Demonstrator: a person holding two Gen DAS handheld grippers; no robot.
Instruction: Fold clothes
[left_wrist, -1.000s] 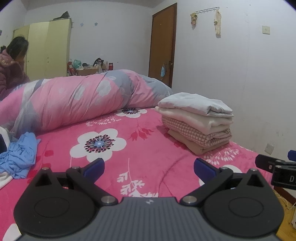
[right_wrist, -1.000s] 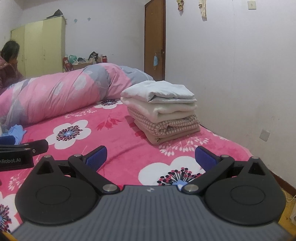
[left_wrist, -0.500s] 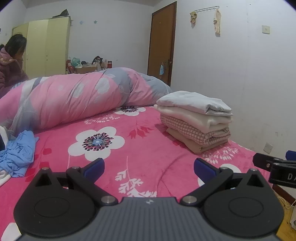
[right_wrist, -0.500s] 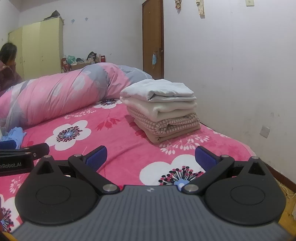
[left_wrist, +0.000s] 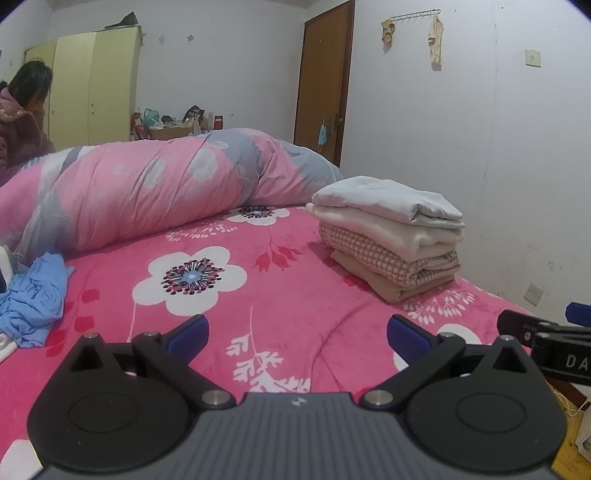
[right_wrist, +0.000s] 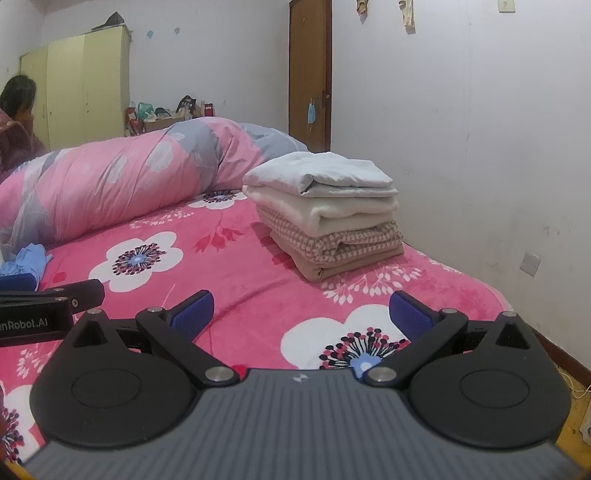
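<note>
Left hand-held gripper (left_wrist: 297, 338) and right hand-held gripper (right_wrist: 301, 312) both hover spread wide and empty above the bed (left_wrist: 295, 291), facing the folded clothes stack (right_wrist: 325, 214).

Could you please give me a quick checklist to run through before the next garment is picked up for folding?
1. Left tongs open and empty: ok.
2. Right tongs open and empty: ok.
3. Folded stack sits tidy near the wall side of the bed: ok.
4. Bedspread between the tongs and the stack free for spreading: ok.
5. Crumpled blue garment lies unfolded at the left: ok.
6. Other garments beside it: cannot tell, cut off by the frame edge.
</note>
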